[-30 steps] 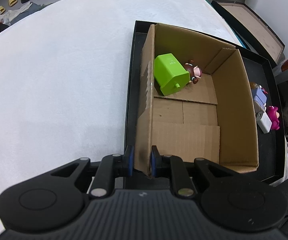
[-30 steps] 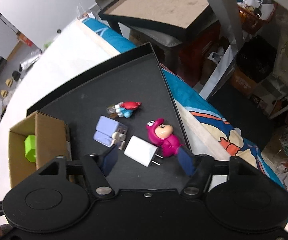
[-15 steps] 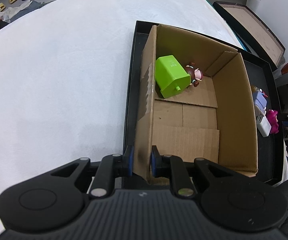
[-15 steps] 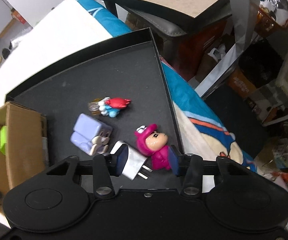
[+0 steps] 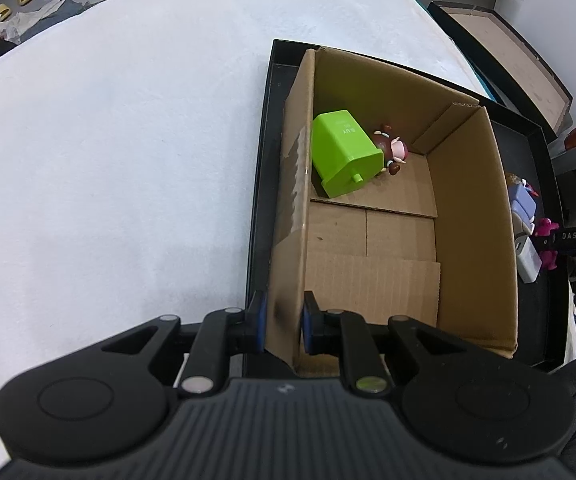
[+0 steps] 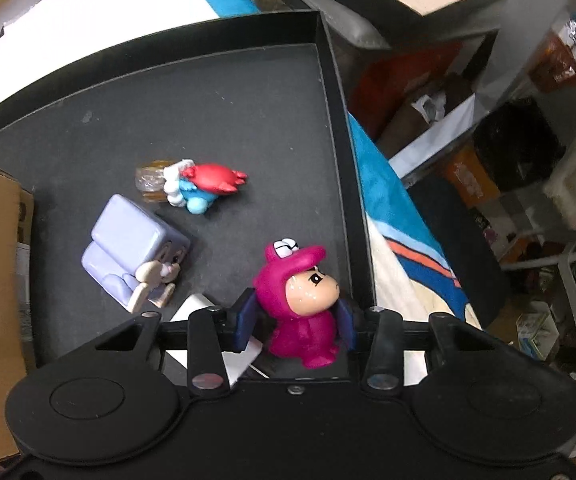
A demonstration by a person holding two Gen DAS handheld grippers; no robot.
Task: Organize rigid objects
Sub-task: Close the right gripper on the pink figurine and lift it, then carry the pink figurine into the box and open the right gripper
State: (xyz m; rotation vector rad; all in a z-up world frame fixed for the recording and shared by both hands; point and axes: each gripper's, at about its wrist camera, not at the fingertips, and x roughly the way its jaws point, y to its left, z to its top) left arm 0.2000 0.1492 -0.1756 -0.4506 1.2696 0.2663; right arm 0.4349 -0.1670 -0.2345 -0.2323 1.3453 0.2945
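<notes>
**Clamping the Box Wall, Closing Around the Pink Figurine**

Pinching the near left wall of the cardboard box (image 5: 371, 240) with the left gripper (image 5: 282, 322), blue pads pressing on either side of the cardboard edge, jaws nearly together on it. Sitting inside a black tray (image 5: 262, 184) on a white cloth surface (image 5: 108, 140), open top facing up. Lying in the box's far corner: a green block (image 5: 343, 152), tipped on its side, and just beside it, touching, a small brown-and-pink figure (image 5: 391, 152).

Straddling the pink figurine (image 6: 303, 300) with the right gripper (image 6: 295, 320), jaws having just been closing, blue pads standing close at both flanks of the toy; contact on the right side hard to tell. Standing upright near the tray's right rim, face turned toward the rim. Peeking out beside the left finger, partly hidden: a white charger (image 6: 208, 340). Lying a little farther, a lavender armchair toy (image 6: 136, 248) with a small rabbit figure on it. Beyond that, a red-and-blue figure (image 6: 200, 184) on its side, well apart from the tray's far wall (image 6: 148, 52).
</notes>
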